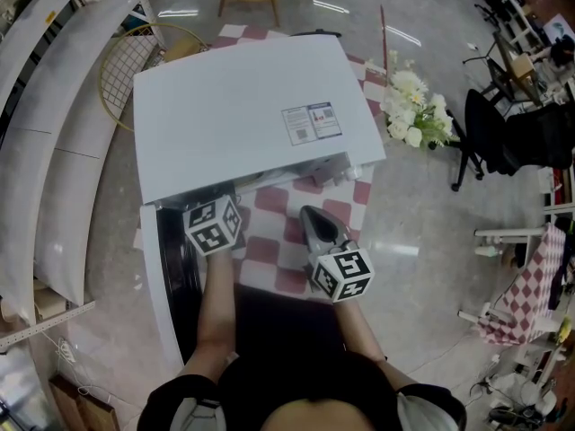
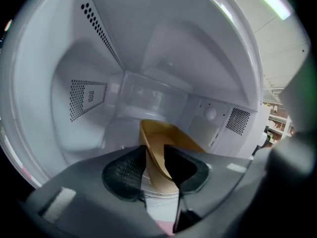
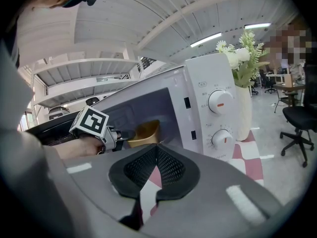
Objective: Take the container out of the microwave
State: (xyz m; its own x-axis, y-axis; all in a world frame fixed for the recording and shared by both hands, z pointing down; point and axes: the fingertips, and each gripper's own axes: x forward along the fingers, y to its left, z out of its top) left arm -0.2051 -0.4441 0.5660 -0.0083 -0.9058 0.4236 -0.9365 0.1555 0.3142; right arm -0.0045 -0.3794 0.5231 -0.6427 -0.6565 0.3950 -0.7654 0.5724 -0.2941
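Note:
The white microwave (image 1: 234, 106) stands on a red-and-white checked cloth (image 1: 269, 250) with its door (image 1: 171, 277) swung open to the left. A tan paper container (image 2: 163, 140) sits inside the cavity. My left gripper (image 2: 154, 157) reaches into the cavity; its jaws straddle the container's near rim, one outside and one inside, with a gap still showing. The right gripper view shows the same container (image 3: 143, 132) just past the left gripper (image 3: 126, 134). My right gripper (image 1: 310, 215) hovers in front of the microwave, shut and empty, its pads touching at the tips (image 3: 156, 150).
The control panel with two dials (image 3: 220, 118) is on the microwave's right side. A white vase of flowers (image 1: 413, 106) stands to the right of the microwave. A black office chair (image 1: 503, 133) is further right on the floor. The cavity walls (image 2: 89, 95) close in around the left gripper.

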